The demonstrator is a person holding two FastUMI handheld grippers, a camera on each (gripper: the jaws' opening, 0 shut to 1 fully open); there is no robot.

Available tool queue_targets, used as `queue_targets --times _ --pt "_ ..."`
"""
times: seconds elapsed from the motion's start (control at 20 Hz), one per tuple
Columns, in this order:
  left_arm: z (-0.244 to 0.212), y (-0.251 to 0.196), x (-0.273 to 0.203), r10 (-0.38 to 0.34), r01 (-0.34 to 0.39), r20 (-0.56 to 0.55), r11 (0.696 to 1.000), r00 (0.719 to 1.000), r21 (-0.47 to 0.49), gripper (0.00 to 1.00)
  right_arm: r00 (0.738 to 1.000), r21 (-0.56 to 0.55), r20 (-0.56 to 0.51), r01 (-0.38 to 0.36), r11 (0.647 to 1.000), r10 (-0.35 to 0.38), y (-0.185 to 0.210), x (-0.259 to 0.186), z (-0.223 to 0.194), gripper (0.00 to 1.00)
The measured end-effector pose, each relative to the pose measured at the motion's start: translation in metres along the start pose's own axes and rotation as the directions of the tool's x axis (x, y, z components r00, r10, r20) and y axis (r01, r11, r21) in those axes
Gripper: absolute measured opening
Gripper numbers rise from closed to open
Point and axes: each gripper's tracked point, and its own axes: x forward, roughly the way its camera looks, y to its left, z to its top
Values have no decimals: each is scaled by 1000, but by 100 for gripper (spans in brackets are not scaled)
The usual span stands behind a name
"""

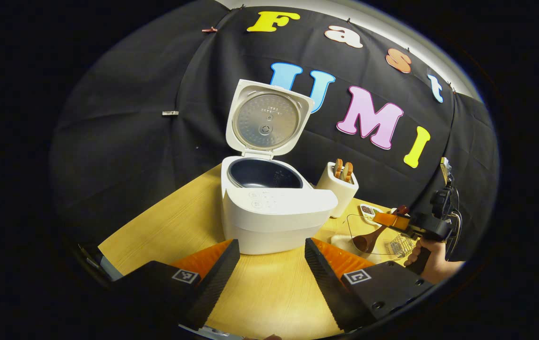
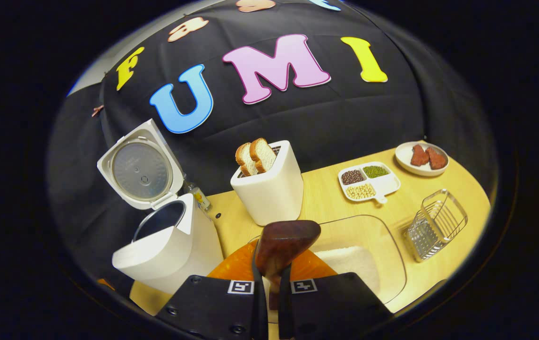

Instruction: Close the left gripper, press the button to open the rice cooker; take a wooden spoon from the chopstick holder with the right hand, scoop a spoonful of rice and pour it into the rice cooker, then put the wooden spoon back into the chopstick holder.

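Currently the rice cooker (image 1: 269,208) stands on the counter (image 1: 165,222) with its lid (image 1: 267,120) raised upright and the dark inner pot exposed. The left gripper (image 1: 272,264) hovers in front of the cooker, fingers spread apart and holding nothing. The right gripper (image 2: 272,293) has its fingers clamped on the handle of the wooden spoon (image 2: 283,245); in the left gripper view the spoon bowl hangs over the clear glass dish (image 2: 373,250), which holds white rice (image 2: 352,264). A white holder (image 2: 269,189) with two bread slices stands between cooker and dish. Farther right lie a divided tray of beans (image 2: 368,182), a small plate (image 2: 423,158) and a wire basket (image 2: 437,224).
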Motion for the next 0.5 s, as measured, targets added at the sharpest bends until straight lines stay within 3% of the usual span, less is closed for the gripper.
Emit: queue_targets --times 0.25,0.5 --pt "3 -3 3 -8 8 0 1000 1000 2 96 998 194 -63 24 981 -12 -10 9 2 13" --pt "6 -5 5 -13 13 4 1000 1000 -6 96 999 285 -45 26 958 -14 -17 -6 15 13"
